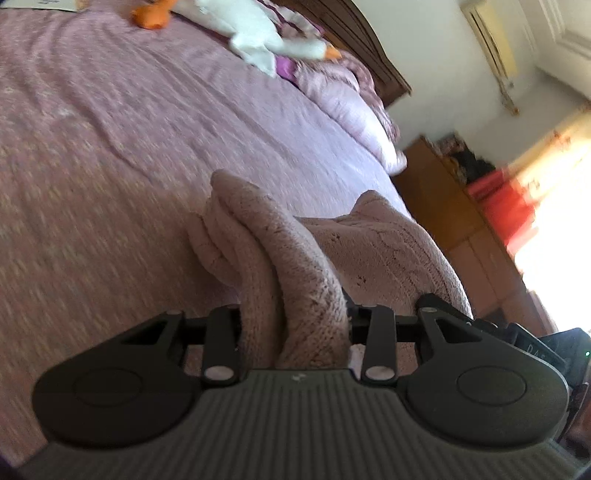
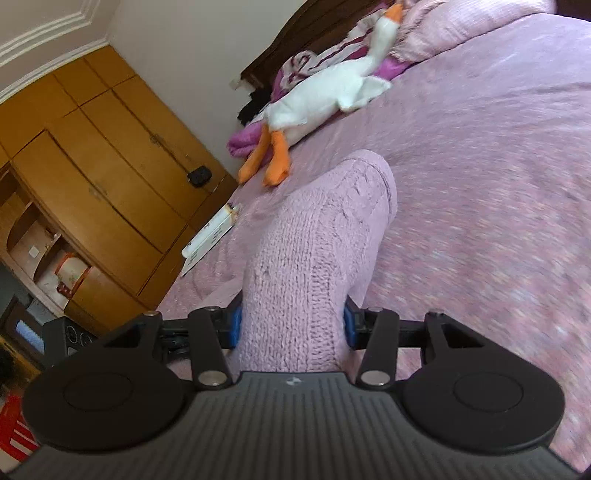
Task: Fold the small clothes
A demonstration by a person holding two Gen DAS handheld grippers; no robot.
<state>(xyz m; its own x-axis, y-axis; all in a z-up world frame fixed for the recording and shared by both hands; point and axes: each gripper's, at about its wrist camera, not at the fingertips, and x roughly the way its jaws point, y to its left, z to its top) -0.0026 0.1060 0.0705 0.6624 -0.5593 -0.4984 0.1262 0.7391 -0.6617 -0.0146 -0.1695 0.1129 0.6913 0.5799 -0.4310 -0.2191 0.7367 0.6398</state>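
A pink knitted garment (image 1: pixel 280 266) is held up over the bed. In the left wrist view my left gripper (image 1: pixel 293 325) is shut on a bunched fold of it, and more of the knit drapes to the right (image 1: pixel 391 251). In the right wrist view my right gripper (image 2: pixel 291 326) is shut on another thick fold of the same pink knit (image 2: pixel 317 236), which rises forward between the blue pads (image 2: pixel 236 326). The fingertips of both grippers are hidden by the fabric.
The bed has a pink cover (image 1: pixel 110 147) (image 2: pixel 480 184). A white plush goose with orange feet (image 2: pixel 325 96) (image 1: pixel 258 33) lies near the pillows. A booklet (image 2: pixel 210 240) lies at the bed edge. Wooden wardrobes (image 2: pixel 92 166) and a cabinet (image 1: pixel 454 221) stand beside the bed.
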